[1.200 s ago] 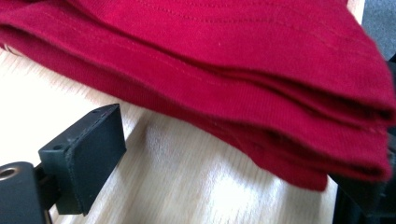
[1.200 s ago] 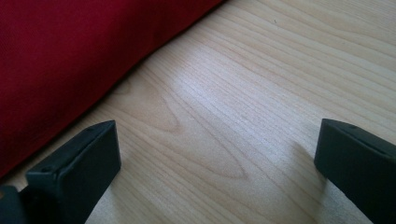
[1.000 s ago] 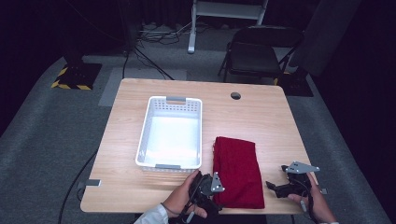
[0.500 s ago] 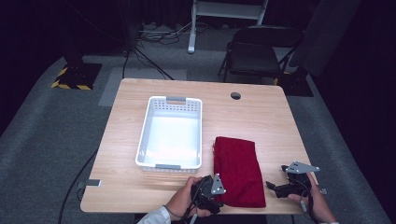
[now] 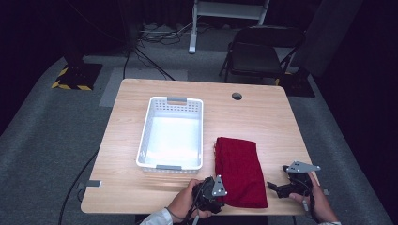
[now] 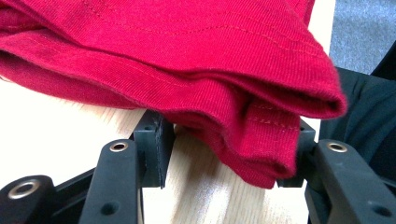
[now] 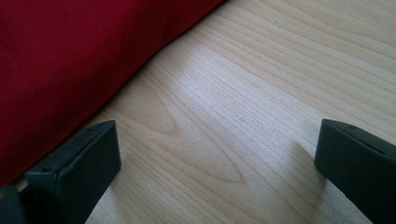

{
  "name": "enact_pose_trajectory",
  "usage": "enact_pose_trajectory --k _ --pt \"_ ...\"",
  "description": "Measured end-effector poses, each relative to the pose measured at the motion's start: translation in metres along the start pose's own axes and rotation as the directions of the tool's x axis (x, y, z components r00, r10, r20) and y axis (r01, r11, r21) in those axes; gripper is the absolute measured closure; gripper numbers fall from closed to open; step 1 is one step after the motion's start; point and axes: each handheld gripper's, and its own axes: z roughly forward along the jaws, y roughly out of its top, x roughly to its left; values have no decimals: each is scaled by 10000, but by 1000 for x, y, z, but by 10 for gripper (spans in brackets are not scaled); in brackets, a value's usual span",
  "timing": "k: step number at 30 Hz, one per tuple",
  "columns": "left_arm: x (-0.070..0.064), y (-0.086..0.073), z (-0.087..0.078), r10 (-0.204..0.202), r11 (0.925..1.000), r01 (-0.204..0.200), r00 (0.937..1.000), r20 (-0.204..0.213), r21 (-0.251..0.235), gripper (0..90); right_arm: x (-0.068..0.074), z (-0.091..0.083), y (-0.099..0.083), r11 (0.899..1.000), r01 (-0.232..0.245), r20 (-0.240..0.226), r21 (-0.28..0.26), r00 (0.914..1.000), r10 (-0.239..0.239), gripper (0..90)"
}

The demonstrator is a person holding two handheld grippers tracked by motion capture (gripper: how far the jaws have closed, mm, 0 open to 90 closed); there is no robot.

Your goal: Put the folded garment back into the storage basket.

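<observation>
A light wooden table (image 5: 263,117) stood on grey carpet, with a dark folding chair (image 5: 256,56) behind its far right corner and a small round cable hole (image 5: 237,96) near its far edge. On the left half of the table sat a white plastic basket (image 5: 145,140) with slotted walls and grey handles, its long side running from near to far. Just to the right of the basket, close beside it but apart from it, lay a folded red cloth (image 5: 239,171), stretching from mid-table down to the near edge. At the near left corner of that cloth a person's hand held the left gripper (image 5: 217,194), and in the left gripper view its jaws were spread wide on either side of the folded corner of the red cloth (image 6: 210,70), whose layered hems hung between them; the right pad looked to be touching the fabric while the left pad stood just beside it, so the cloth was framed rather than pinched. The right gripper (image 5: 274,187) was held low over the table to the right of the cloth, pointing left towards it. In the right gripper view its jaws were spread far apart over bare wood, the left one just beside the cloth's edge (image 7: 60,70).
</observation>
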Motion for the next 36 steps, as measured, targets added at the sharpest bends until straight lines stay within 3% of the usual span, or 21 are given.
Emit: enact_pose_trajectory --k 7,22,36 --pt "1 -1 0 44 9999 -43 10000 39 -124 479 1 -2 3 9995 277 132 179 9995 -279 23" --pt "1 -3 0 -4 9998 5 10000 65 -195 477 -5 -13 18 9990 421 493 -127 9979 -414 26" --pt "1 -4 1 9 9996 -7 10000 89 -292 475 2 -16 30 9972 717 707 -215 9950 -700 28"
